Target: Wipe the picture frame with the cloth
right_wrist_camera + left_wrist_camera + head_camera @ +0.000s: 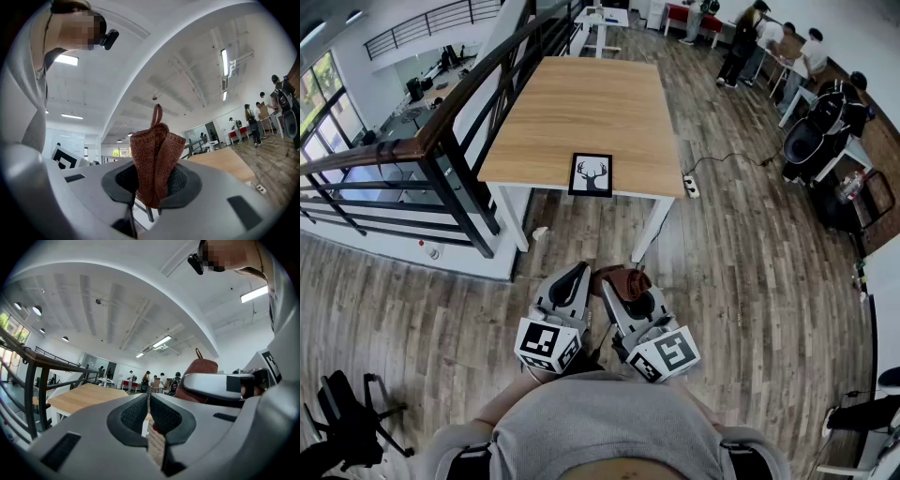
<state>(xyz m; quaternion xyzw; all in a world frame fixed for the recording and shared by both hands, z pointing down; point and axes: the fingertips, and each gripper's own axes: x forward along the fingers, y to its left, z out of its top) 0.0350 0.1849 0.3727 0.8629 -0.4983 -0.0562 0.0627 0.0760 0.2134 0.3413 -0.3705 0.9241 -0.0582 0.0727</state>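
Observation:
A black picture frame (592, 174) with a deer silhouette lies flat at the near edge of the wooden table (581, 117). Both grippers are held level in front of the person's body, well short of the table. My right gripper (624, 282) (154, 185) is shut on a rust-brown knitted cloth (156, 159) (622, 278), which bunches up out of the jaws with a small loop on top. My left gripper (572, 277) (149, 416) is shut with nothing between its pads. In the left gripper view the cloth (202, 373) shows at the right, above the right gripper's jaw.
A dark railing (441, 131) runs along the table's left side. A power strip and cable (692, 185) lie on the wood floor right of the table. Several people (759, 42) stand at desks far behind. A stroller (820, 127) stands at the right, a black chair (347, 431) at lower left.

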